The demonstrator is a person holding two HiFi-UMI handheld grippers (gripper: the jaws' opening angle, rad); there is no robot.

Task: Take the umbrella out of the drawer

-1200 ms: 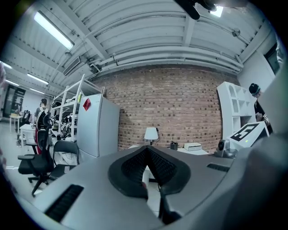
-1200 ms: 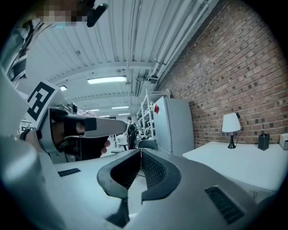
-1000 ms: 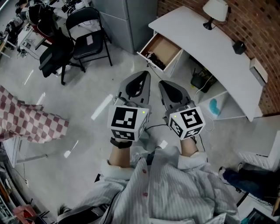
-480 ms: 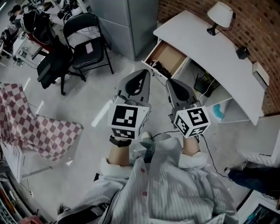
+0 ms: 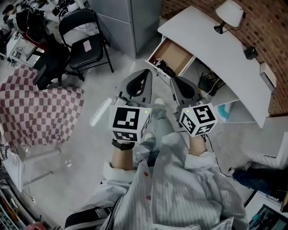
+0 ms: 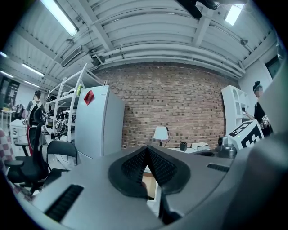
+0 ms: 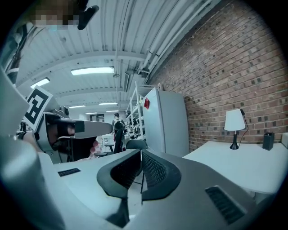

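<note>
Floor [image 5: 90, 148]: pale and glossy, filling most of the head view. Neither gripper view shows it.
Brick wall [image 5: 270, 27]: behind the bench [image 5: 211, 49]. The head view catches only a corner strip, while both gripper views show it broad.
Bench: long and white, set against the brick wall. The right gripper view shows its bare top; only the head view shows the open shelving [image 5: 232, 98] under it.
Cabinet [image 5: 130, 18]: tall and grey, near the bench's drawer end. Its red tag [image 6: 88, 96] appears only in the 2 gripper views.
Checked cloth [image 5: 40, 108]: red and white, at the left, in the head view only.
Chair [image 5: 85, 45]: black, folding, near the cabinet and apart from the bench.
Drawer [image 5: 173, 53]: pulled out of the bench's end, its wooden bottom mostly bare. Only the head view looks into it.
Left gripper [image 5: 146, 72]: I hold it out level towards the drawer, well short of it. Its 2 fingers [image 6: 132, 167] meet at the tips with nothing between them.
Right gripper [image 5: 175, 79]: just beside the left one. Its fingers [image 7: 155, 170] are likewise pressed together and empty. Its own view shows the left gripper at the left edge.
Lamp [image 5: 230, 12]: white shade, dark stem, upright on the bench, in all 3 views.
Umbrella [image 5: 163, 67]: I take it to be the dark bundle at the drawer's near end, untouched and too small to make out further.
</note>
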